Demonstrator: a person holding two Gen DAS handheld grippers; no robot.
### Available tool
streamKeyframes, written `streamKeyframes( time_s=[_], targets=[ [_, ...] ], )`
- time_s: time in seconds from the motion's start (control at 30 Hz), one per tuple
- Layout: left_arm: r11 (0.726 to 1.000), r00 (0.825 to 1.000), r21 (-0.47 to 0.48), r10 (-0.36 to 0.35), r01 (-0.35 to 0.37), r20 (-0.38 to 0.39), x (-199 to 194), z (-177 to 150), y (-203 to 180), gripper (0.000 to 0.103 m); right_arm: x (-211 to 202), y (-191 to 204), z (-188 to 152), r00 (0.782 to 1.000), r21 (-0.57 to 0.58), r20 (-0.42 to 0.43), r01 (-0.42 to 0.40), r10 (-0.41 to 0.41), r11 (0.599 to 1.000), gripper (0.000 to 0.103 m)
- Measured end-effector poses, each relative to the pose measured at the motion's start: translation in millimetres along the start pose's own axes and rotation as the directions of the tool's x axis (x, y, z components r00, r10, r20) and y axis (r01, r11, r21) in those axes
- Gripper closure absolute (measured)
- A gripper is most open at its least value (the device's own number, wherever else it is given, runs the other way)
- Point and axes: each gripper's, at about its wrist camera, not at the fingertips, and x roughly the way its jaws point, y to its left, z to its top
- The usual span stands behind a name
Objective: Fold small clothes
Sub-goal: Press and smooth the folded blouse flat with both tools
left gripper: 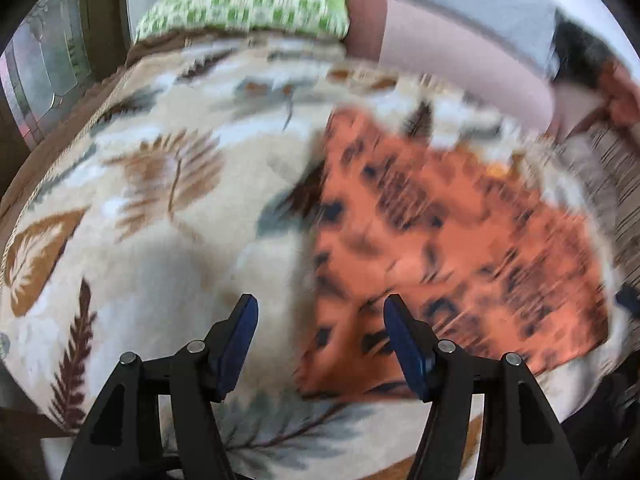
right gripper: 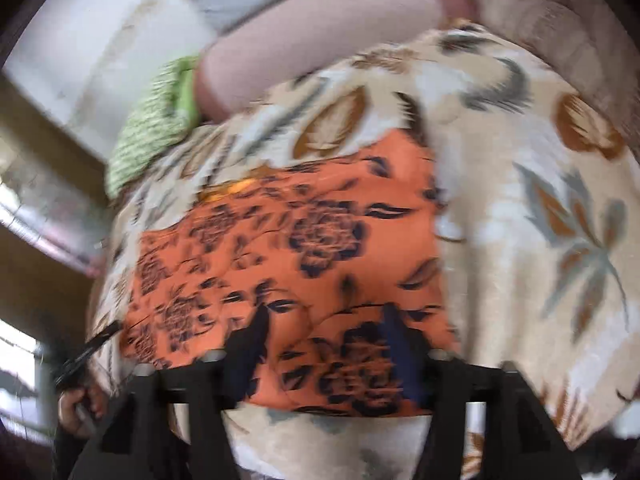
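An orange garment [left gripper: 440,240] with a dark flower print lies flat on a leaf-patterned blanket [left gripper: 160,160]. My left gripper [left gripper: 320,312] hovers open over the garment's near left edge, its blue pads apart and nothing pressed between them. In the right wrist view the same garment [right gripper: 300,248] fills the middle of the blanket [right gripper: 520,160]. There my right gripper [right gripper: 326,320] stands open just above the cloth's near edge, blurred, gripping nothing.
A green patterned pillow [left gripper: 248,4] [right gripper: 152,128] and a pink bolster [left gripper: 460,52] [right gripper: 320,40] lie at the far side of the bed. A striped sleeve [left gripper: 612,184] shows at the right. A hand [right gripper: 76,404] appears at the lower left.
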Motion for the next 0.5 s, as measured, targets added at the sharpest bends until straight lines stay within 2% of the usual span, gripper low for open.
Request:
streamKeyframes(
  time_s=[0.03,0.07,0.17,0.27,0.33,0.4,0.5],
  targets=[
    [1.000,0.999,0.013,0.020,-0.020,-0.038,9,-1,-1,0.035,15,-6,-5,0.996,-0.006,-0.051,0.067,-0.067,0.998,0.030],
    [1.000,0.999,0.015,0.022,-0.022,-0.037,11,-4,0,0.035,35,-23,-12,0.983,0.034,-0.143,0.122,-0.116,0.992,0.030],
    [1.000,0.999,0.019,0.015,-0.015,0.032,-11,4,-3,0.035,19,-25,-9,0.993,0.065,-0.091,0.076,-0.070,0.995,0.032],
    [0.998,0.994,0.055,0.004,-0.010,0.112,-30,17,-13,0.035,-1,-11,16,0.996,0.029,-0.015,0.085,-0.084,0.996,0.032],
    [0.997,0.987,0.060,-0.049,0.040,0.156,-37,32,-22,0.035,-4,-4,39,1.000,0.006,0.024,0.020,-0.020,1.000,0.032],
    [0.995,0.983,0.074,-0.078,0.067,0.165,-35,44,-33,0.035,7,-3,66,0.997,0.023,0.030,-0.075,0.074,0.997,0.032],
    [0.991,0.983,0.105,-0.098,0.082,0.156,-22,52,-51,0.035,40,-16,108,0.978,0.105,0.021,-0.208,0.207,0.972,0.032]
  ],
)
